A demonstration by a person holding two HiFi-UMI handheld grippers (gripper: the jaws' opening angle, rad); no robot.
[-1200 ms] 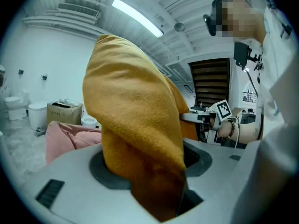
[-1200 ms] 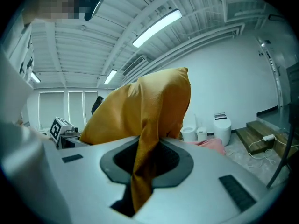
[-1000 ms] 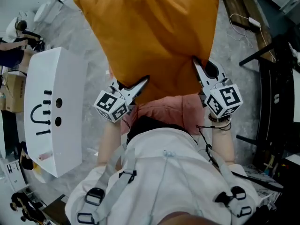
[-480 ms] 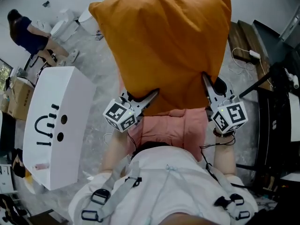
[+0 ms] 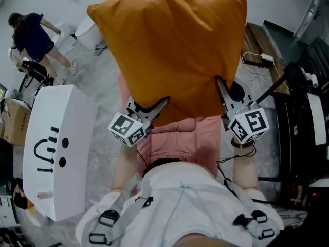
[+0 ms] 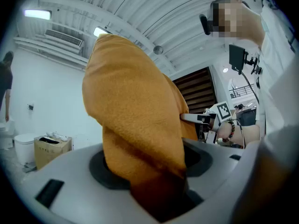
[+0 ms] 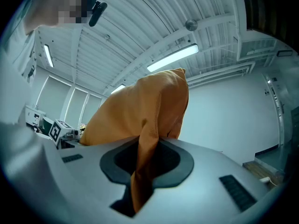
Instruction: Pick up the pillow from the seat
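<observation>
A big orange pillow [image 5: 175,45] hangs in the air in front of me, held up by its lower edge at both corners. My left gripper [image 5: 163,102] is shut on a thick fold of the pillow [image 6: 140,139] at its lower left. My right gripper [image 5: 219,81] is shut on a thinner fold of the pillow [image 7: 145,139] at its lower right. Below the pillow a pink seat cushion [image 5: 180,140] shows between my arms. Both gripper views point upward, toward the ceiling.
A white rounded stool or cabinet with a black face mark [image 5: 56,148] stands at my left. A person in dark clothes [image 5: 31,35] is at the far left. Dark furniture and cables [image 5: 298,117] line the right side. A cardboard box [image 6: 49,146] sits on the floor.
The pillow has risen and now stands higher in the head view, both grippers with it. The head view has shifted, showing more floor and the person at far left.
</observation>
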